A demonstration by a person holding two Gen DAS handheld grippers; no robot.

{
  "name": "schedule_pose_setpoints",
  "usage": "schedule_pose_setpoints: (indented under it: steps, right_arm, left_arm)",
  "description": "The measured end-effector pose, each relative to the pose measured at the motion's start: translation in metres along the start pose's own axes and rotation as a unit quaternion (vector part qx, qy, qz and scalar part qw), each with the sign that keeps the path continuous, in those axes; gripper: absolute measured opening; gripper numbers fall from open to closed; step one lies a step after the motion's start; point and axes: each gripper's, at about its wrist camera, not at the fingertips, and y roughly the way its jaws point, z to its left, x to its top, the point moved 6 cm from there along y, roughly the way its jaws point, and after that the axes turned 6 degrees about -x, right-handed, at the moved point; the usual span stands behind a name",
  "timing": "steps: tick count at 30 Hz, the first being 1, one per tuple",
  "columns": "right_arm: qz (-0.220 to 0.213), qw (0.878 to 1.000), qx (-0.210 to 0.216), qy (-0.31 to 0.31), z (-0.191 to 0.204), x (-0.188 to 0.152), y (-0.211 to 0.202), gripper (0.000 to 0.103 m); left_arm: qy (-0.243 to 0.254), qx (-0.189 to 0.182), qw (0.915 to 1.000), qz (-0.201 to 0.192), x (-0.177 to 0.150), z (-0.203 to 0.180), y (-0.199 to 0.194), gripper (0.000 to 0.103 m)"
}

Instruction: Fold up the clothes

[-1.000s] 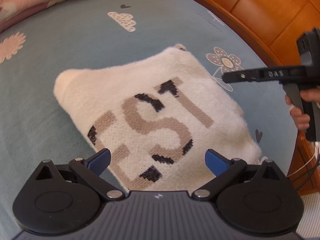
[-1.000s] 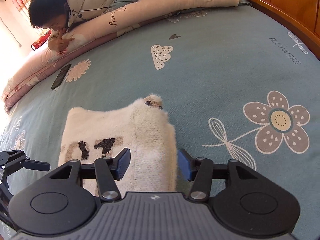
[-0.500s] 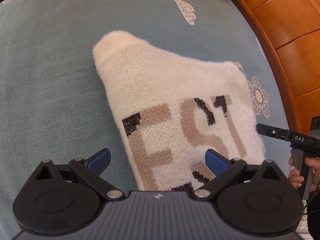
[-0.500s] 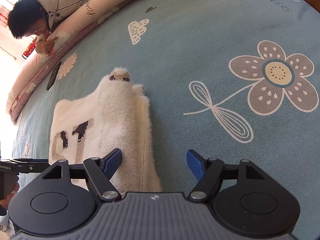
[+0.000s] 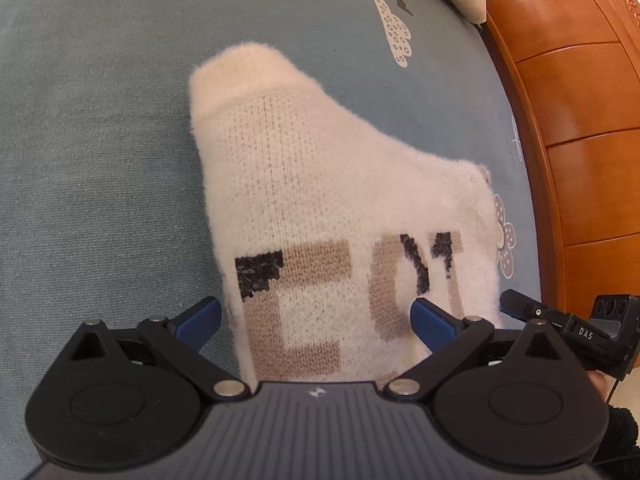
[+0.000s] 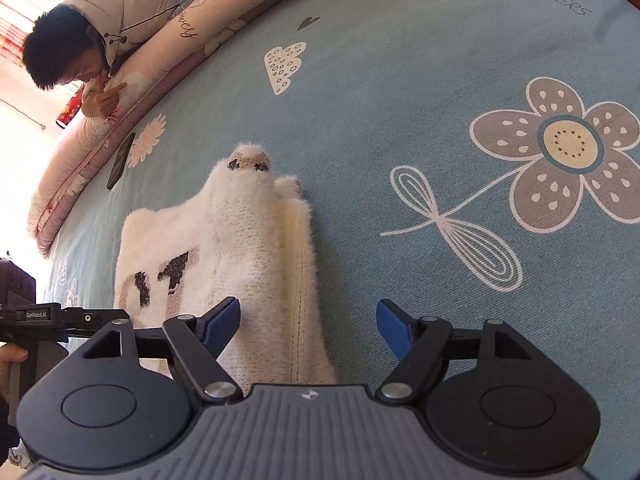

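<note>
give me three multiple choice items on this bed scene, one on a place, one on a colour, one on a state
1. Where does the folded sweater lie?
A. on the blue-grey bedsheet
B. on a wooden floor
C. in a basket

2. What colour are the pads of the right gripper?
A. red
B. blue
C. yellow

3. How do the jaws of the left gripper stand?
A. clamped on the sweater
B. shut on nothing
C. open, not pressing the sweater

Key: 1 A, the sheet shows all round the sweater in both wrist views. 2 B, both pads in the right wrist view are blue. 3 C, the pads stand far apart with the sweater's near edge seen between them, unpinched.
</note>
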Motion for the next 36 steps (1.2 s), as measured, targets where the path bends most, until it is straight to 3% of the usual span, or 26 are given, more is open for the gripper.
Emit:
schedule_pose_setpoints:
  steps: [3, 7, 12, 14, 25, 30, 36]
  right_arm:
    - [-0.009, 1.0, 0.01, 0.018, -0.005, 0.004, 0.004, 0.091]
    - [-0.001, 0.997, 0.033, 0.064, -0.017, 0.008, 0.018, 0.093]
    - [0.018, 0.987, 0.113, 0.111, -0.015, 0.011, 0.037, 0.094]
    - [0.033, 0.986, 0.122, 0.113, -0.012, 0.01, 0.051, 0.095]
    - [0.065, 0.974, 0.179, 0.119, 0.017, 0.03, 0.097, 0.103]
    - [0.115, 0.975, 0.177, 0.072, 0.04, 0.003, 0.099, 0.103]
    - [0.122, 0.968, 0.187, 0.116, 0.033, -0.029, 0.087, 0.103]
  left_arm:
    - [-0.03, -0.012, 0.9995, -0.005, 0.003, 0.011, 0.004, 0.101]
    - [-0.057, -0.044, 0.9974, 0.002, 0.001, 0.018, 0.011, 0.102]
    - [-0.093, -0.087, 0.9918, 0.008, -0.002, 0.027, 0.02, 0.102]
    - [-0.1, -0.1, 0.9897, 0.016, -0.004, 0.028, 0.025, 0.102]
    - [-0.086, -0.102, 0.9908, 0.024, 0.0, 0.021, 0.039, 0.102]
    - [-0.112, -0.12, 0.986, 0.027, -0.024, 0.027, 0.03, 0.102]
    - [-0.15, -0.142, 0.9784, 0.011, -0.035, 0.035, 0.029, 0.102]
